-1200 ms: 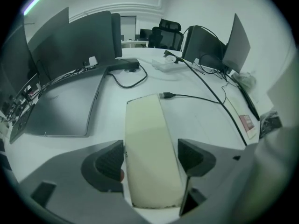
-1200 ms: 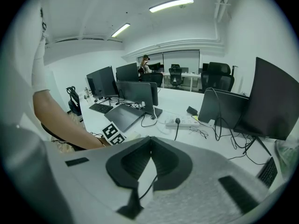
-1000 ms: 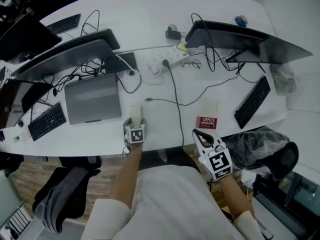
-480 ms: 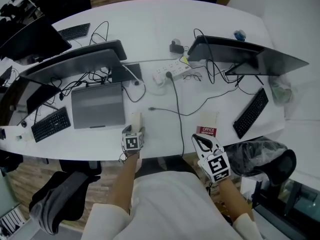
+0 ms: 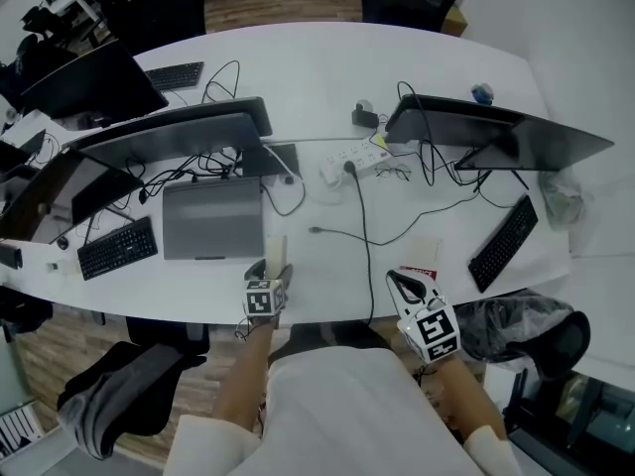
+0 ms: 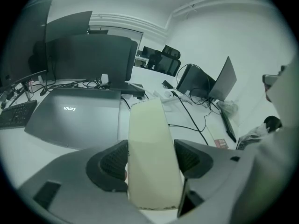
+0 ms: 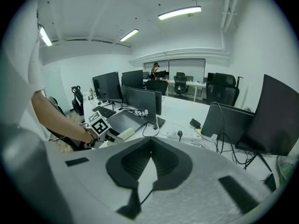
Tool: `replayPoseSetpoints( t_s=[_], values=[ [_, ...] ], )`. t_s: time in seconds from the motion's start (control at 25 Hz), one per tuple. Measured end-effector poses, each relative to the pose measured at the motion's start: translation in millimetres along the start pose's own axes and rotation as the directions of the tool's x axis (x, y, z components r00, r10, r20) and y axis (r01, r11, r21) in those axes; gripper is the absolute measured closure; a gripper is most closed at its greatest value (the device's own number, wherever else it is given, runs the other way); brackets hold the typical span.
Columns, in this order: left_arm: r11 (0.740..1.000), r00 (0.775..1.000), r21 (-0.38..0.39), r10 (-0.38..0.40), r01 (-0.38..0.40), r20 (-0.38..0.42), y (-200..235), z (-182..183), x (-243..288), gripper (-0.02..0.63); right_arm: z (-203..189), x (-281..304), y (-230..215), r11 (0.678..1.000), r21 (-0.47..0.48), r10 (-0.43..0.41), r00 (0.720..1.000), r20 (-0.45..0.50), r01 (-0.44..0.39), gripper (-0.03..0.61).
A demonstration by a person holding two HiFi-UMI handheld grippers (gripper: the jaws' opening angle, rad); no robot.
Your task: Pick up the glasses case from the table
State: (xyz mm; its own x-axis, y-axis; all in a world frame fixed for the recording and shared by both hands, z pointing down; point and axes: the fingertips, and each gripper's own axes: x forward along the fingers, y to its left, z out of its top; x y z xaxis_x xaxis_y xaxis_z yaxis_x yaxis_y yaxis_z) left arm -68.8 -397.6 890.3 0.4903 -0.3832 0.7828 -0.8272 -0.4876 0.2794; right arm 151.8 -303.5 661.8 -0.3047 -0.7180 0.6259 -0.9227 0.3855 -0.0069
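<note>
Two pads [image 6: 113, 161] of the left gripper [image 5: 272, 274] clamp only the near end of the glasses case [image 5: 275, 250], lower centre over the table [image 5: 322, 264] edge, so it may pivot out; right gripper [image 5: 400, 284] closed, empty.

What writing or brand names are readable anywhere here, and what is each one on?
"Lenovo", seen upside down, on the lid of the closed grey laptop.
Red label on the white packet: print too blurred to read.
Keys of the black keyboard: too small to read.
</note>
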Motion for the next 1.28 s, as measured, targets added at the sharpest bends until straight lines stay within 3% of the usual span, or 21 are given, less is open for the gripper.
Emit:
replayPoseSetpoints(
  t_s=[0.28, 0.52, 0.84, 1.28],
  values=[
    [1.0, 0.992, -0.011, 0.004, -0.002, 0.125, 1, 34, -52, 0.308, 20, 2, 2, 1.0, -0.015, 0.023, 0.999, 0.041, -0.022, 0.581],
    [1.0, 0.969, -0.017, 0.016, -0.012, 0.246, 2, 65, -105, 0.308, 36, 2, 7, 0.999, -0.035, 0.042, 0.996, 0.077, -0.039, 0.581],
    [0.999, 0.914, -0.005, 0.043, -0.045, 0.404, 8, 104, -185, 0.308, 58, 0, 11, 0.997, -0.062, 0.063, 0.991, 0.121, -0.056, 0.581],
    [0.996, 0.829, 0.0, 0.071, -0.086, 0.555, 4, 123, -281, 0.308, 90, -13, 5, 0.995, -0.088, 0.068, 0.977, 0.2, -0.051, 0.581]
  ],
)
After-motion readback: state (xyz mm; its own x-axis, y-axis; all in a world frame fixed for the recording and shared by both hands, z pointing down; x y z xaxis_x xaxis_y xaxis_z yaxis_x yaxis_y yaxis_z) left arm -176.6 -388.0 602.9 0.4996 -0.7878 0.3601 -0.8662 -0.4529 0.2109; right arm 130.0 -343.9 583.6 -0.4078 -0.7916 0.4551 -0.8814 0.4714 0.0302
